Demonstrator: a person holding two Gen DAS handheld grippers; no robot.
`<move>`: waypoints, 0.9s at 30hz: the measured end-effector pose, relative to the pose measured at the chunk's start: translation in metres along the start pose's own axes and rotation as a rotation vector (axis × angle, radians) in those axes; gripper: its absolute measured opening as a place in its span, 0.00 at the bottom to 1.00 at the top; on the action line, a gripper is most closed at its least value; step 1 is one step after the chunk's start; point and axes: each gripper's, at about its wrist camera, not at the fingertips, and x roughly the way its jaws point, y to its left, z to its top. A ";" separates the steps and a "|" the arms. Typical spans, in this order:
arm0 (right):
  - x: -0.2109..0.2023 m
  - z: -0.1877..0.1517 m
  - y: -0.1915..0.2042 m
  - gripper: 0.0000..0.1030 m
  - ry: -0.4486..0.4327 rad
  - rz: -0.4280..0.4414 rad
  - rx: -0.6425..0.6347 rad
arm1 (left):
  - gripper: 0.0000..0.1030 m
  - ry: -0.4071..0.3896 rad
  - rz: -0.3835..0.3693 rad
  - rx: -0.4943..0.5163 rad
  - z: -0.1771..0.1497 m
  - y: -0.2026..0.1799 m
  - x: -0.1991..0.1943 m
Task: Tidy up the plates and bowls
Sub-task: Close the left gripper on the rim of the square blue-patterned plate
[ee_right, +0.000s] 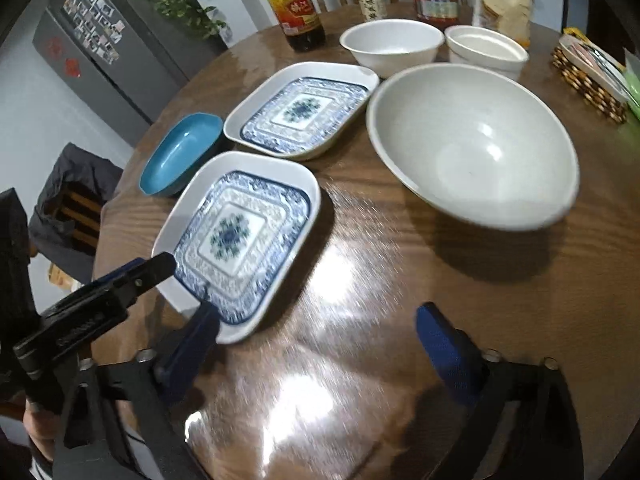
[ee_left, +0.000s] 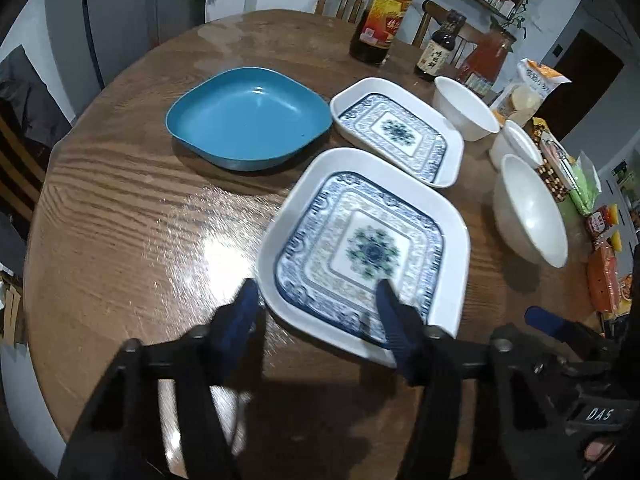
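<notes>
Left gripper (ee_left: 316,320) jaws straddling near plate (ee_left: 452,236) rim, bare table (ee_left: 140,216) leftward

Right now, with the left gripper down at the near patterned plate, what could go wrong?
1. The left gripper straddles the near patterned plate at one corner only; lifted so, it may tilt or slip.
2. The big white bowl sits close beside that plate; a swing could knock it.
3. The right gripper hovers nearby and could collide.

Two close wrist views angled down over the round table (ee_left: 120,208), both sharing the nearer patterned plate (ee_right: 240,240).
</notes>
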 end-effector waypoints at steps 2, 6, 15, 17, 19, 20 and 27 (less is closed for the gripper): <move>0.007 0.005 0.002 0.81 0.005 -0.010 -0.005 | 0.37 -0.023 0.022 0.027 0.007 0.003 0.004; 0.024 0.013 0.006 0.66 0.039 -0.016 0.002 | 0.31 -0.022 0.010 0.039 0.022 0.009 0.012; 0.036 0.022 0.012 0.38 0.062 -0.029 -0.032 | 0.29 0.006 -0.008 0.128 0.038 0.014 0.020; 0.040 0.025 0.014 0.29 0.062 -0.038 -0.050 | 0.29 -0.003 -0.025 0.152 0.039 0.017 0.018; 0.042 0.027 0.015 0.21 0.061 -0.042 -0.067 | 0.30 -0.006 -0.047 0.175 0.039 0.018 0.016; 0.043 0.028 0.015 0.21 0.059 -0.044 -0.074 | 0.30 -0.007 -0.043 0.188 0.039 0.018 0.016; 0.048 0.036 0.014 0.17 0.042 -0.069 -0.097 | 0.25 0.062 -0.044 0.253 0.035 0.012 0.036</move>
